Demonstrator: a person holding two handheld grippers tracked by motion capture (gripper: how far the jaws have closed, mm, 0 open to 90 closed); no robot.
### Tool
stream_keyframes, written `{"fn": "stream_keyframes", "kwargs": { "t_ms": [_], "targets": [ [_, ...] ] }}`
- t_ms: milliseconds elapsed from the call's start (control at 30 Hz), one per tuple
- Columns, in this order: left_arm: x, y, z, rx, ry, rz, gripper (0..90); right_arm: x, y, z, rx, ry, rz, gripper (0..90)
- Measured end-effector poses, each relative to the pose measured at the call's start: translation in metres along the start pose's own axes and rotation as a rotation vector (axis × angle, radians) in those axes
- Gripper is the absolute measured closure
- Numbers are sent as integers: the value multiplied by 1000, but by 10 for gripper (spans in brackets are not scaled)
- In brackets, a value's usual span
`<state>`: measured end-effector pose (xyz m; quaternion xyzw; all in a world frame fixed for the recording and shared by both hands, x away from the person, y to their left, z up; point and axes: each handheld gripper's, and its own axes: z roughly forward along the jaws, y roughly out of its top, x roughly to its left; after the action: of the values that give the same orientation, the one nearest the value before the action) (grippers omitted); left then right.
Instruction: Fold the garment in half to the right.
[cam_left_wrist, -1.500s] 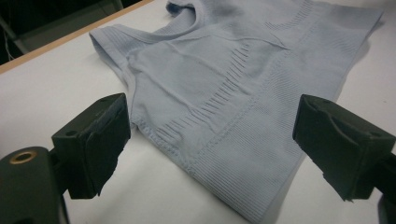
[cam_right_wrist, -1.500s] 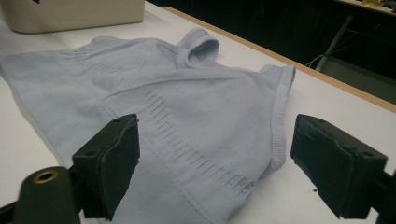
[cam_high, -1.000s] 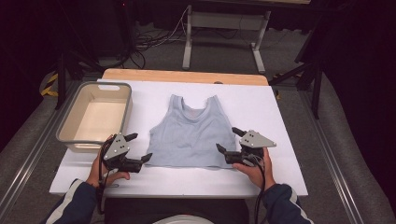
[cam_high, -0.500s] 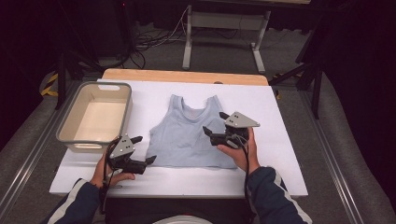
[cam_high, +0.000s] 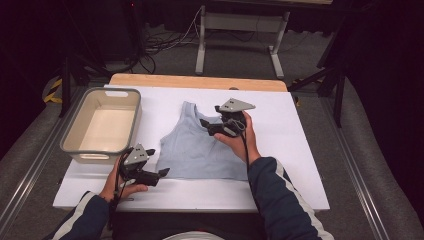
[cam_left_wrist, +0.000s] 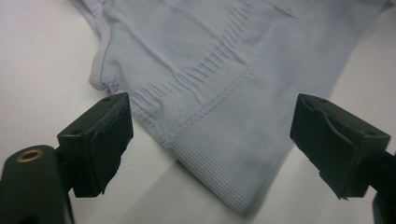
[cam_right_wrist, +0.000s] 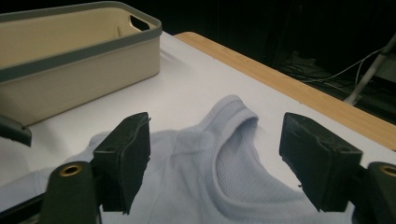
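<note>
A light blue tank top (cam_high: 197, 150) lies flat on the white table cover, neckline toward the far side. My left gripper (cam_high: 157, 161) is low at the shirt's near left hem corner, open. In the left gripper view the ribbed hem corner (cam_left_wrist: 224, 177) lies between the wide jaws, untouched. My right gripper (cam_high: 206, 127) hovers over the shirt's upper part by the right shoulder strap. Its jaws have just been closing a little but stand open. In the right gripper view they hang above the neckline (cam_right_wrist: 233, 140) with nothing pressed between them.
A beige bin with a grey rim (cam_high: 135, 117) stands at the left of the table, empty, also in the right gripper view (cam_right_wrist: 84, 70). The table's wooden far edge (cam_high: 200, 81) lies beyond the shirt. Bare white cover (cam_high: 300, 150) lies to the right.
My right gripper has travelled from the shirt's near right hem corner away from the person and leftward, to above the neckline. The left gripper has stayed by the left hem corner.
</note>
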<state>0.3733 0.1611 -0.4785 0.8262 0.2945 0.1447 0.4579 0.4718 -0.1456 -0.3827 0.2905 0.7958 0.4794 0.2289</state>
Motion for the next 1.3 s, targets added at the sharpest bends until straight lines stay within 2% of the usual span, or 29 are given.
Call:
{"fn": "stream_keyframes", "kwargs": {
  "t_ms": [67,133,200,233,267,300,400,533,600,667,767,900,933,1000,1100,1167,1233,1300],
  "targets": [
    [1,0,4,26,15,-13,154,-1,6,10,15,16,6,283],
    [4,0,7,36,-5,-36,154,-4,13,21,24,17,19,300],
    [4,1,9,48,2,-39,154,-4,15,25,30,17,23,307],
    [5,1,9,46,-10,-46,155,-5,20,33,37,6,17,318],
    [5,2,10,54,7,-42,171,-7,25,44,50,7,21,343],
    [5,2,12,62,6,-48,178,-7,28,49,53,8,20,359],
    [6,4,15,89,7,-54,198,-7,32,66,75,6,-15,400],
    [6,5,18,105,1,-54,214,-7,29,97,155,-5,19,379],
    [6,5,20,129,1,-52,214,-8,26,113,198,7,55,370],
    [5,6,21,145,5,-45,213,-9,23,128,235,-5,87,370],
    [4,6,23,163,6,-44,216,-9,18,145,298,-26,102,404],
    [8,7,25,176,-4,-73,217,-10,13,159,358,-49,139,473],
    [8,7,24,179,-3,-72,222,-12,10,163,374,-59,161,483],
    [7,7,24,176,-2,-72,229,-14,7,169,406,-71,168,480],
    [7,7,24,176,-5,-71,244,-14,5,174,399,-60,183,455],
    [7,7,24,176,-5,-69,261,-12,5,176,403,-57,176,432],
    [7,7,24,175,-8,-67,286,-10,4,180,431,-61,156,435],
    [8,7,24,170,-13,-62,321,-9,3,183,448,-72,151,466]
  ]
}}
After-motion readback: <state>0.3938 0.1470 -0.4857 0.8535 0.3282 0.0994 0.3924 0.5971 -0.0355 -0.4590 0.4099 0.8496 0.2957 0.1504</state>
